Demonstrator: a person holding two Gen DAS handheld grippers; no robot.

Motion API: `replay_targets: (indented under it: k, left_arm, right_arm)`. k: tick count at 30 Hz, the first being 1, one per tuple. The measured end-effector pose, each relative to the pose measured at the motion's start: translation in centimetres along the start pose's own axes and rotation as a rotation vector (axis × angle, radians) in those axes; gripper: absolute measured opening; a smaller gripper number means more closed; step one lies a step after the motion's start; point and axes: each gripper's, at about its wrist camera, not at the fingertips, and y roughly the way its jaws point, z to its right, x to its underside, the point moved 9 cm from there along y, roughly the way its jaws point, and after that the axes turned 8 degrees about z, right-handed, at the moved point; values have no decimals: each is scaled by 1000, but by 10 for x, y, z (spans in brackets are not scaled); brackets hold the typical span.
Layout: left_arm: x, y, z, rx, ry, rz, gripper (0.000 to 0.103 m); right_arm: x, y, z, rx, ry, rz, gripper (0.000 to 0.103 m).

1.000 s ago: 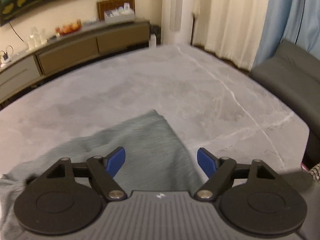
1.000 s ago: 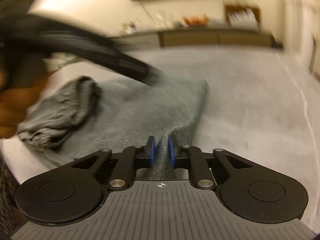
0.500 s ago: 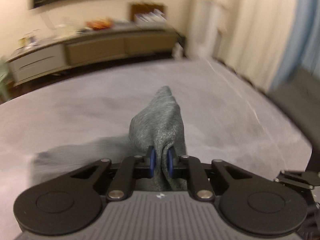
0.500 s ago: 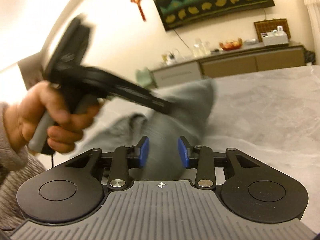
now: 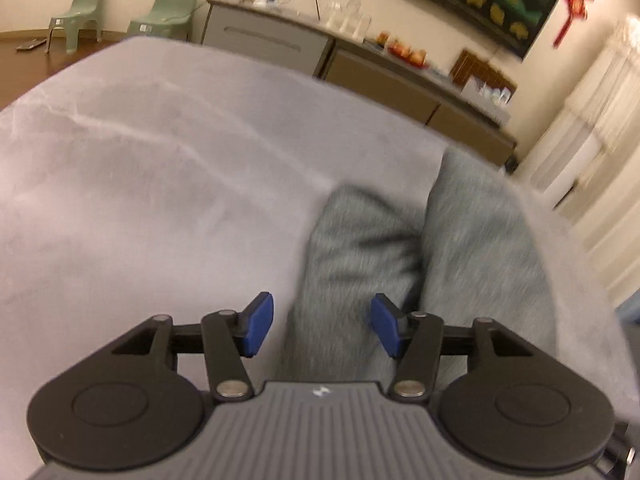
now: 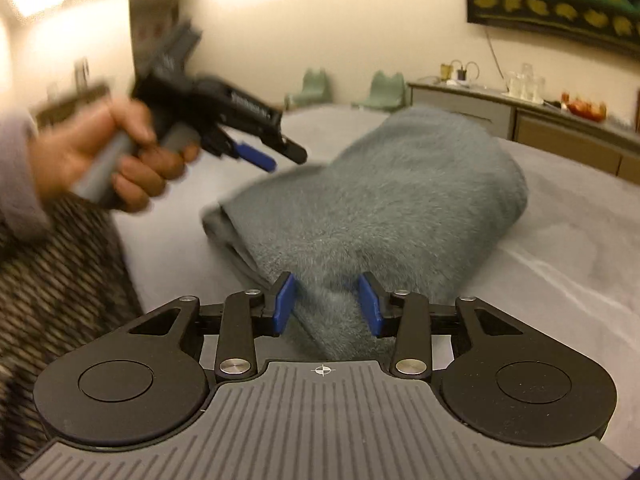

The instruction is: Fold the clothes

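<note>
A grey-green knit garment (image 6: 384, 200) lies folded over on itself in a thick bundle on the grey marbled table (image 6: 568, 272). My right gripper (image 6: 326, 304) is open, its blue pads on either side of the bundle's near edge, not closed on it. My left gripper (image 5: 316, 328) is open above the garment (image 5: 360, 264), with cloth below the gap between its pads. The left gripper also shows in the right wrist view (image 6: 260, 152), held in a hand at the upper left, blurred, clear of the cloth.
A long sideboard (image 5: 400, 76) with bottles and fruit stands along the far wall. Two green plastic chairs (image 5: 164, 8) stand on the floor beyond the table. The person's patterned clothing (image 6: 56, 272) is at the table's left edge.
Both grippers have let go of the garment and opened. The left gripper swung away to the left. The cloth now lies folded over on the table.
</note>
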Motion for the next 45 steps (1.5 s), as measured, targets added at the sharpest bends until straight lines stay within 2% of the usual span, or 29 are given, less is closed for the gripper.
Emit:
replay_targets:
  k: [1, 2, 3, 5, 7, 8, 10, 12, 15, 16, 19, 20, 21, 24, 25, 26, 28, 32, 36, 38, 40, 42, 43, 44, 45]
  left_arm:
    - [10, 3, 9, 17, 20, -29, 50]
    - [20, 5, 19, 39, 45, -55, 53]
    - [29, 1, 37, 94, 109, -66, 54]
    - [45, -7, 72, 201, 231, -85, 52]
    - [42, -15, 81, 247, 246, -61, 50]
    - [39, -18, 84, 266, 250, -50, 48]
    - [20, -12, 76, 251, 220, -32, 48]
    - [2, -6, 67, 236, 190, -14, 48]
    - [-25, 3, 54, 212, 149, 8, 47]
    - [-24, 12, 58, 198, 175, -12, 46]
    - [-14, 37, 55, 93, 311, -31, 44]
    - [-11, 46, 53, 56, 359, -37, 43]
    - [-8, 53, 51, 22, 406, -39, 33]
    - [-11, 58, 49, -33, 524, 15, 32]
    - [-13, 59, 46, -49, 524, 23, 40]
    - [-14, 59, 43, -58, 518, 28, 46]
    - [-18, 60, 36, -40, 458, 13, 48]
    - [-22, 55, 31, -33, 420, 1, 53]
    - [-25, 51, 25, -16, 365, -23, 52]
    - [-32, 42, 21, 4, 312, 0, 51]
    - [-40, 28, 20, 63, 221, 34, 50]
    - [-46, 16, 20, 119, 145, 57, 49]
    - [-45, 14, 22, 143, 126, 53, 49]
    - [-43, 15, 27, 154, 120, 44, 48]
    - [-40, 18, 30, 156, 128, 33, 48]
  right_arm:
    - [1, 9, 7, 34, -30, -35, 39]
    - [2, 17, 14, 68, -60, -69, 44]
    - [1, 19, 26, 99, -65, -78, 44]
    - [2, 13, 70, 271, -38, -104, 44]
    - [12, 0, 112, 422, -37, -142, 42]
    - [16, -8, 126, 457, -9, -153, 42]
    - [15, -31, 135, 503, 49, -122, 42]
    - [1, -42, 123, 523, 12, -63, 42]
    - [-23, -17, 65, 400, -126, -15, 45]
    - [-31, -9, 46, 359, -172, 1, 48]
    - [-27, 38, 3, 262, -281, -34, 47]
    - [-21, 50, 3, 254, -275, -54, 43]
    - [-16, 62, 4, 246, -269, -74, 43]
    - [-3, 71, 21, 254, -189, -107, 44]
    - [2, 68, 30, 253, -152, -109, 44]
    - [4, 64, 36, 263, -123, -122, 44]
    - [7, 52, 41, 270, -104, -141, 43]
    - [24, 36, 51, 270, -48, -146, 43]
    - [24, 34, 53, 277, -34, -153, 44]
    - [25, 32, 55, 276, -23, -160, 44]
    - [14, 26, 55, 292, -64, -160, 44]
    - [-9, 17, 46, 339, -159, -76, 44]
    - [-21, 14, 41, 364, -218, -35, 47]
    - [-26, 23, 40, 381, -290, -39, 54]
    - [-31, 33, 38, 398, -363, -43, 54]
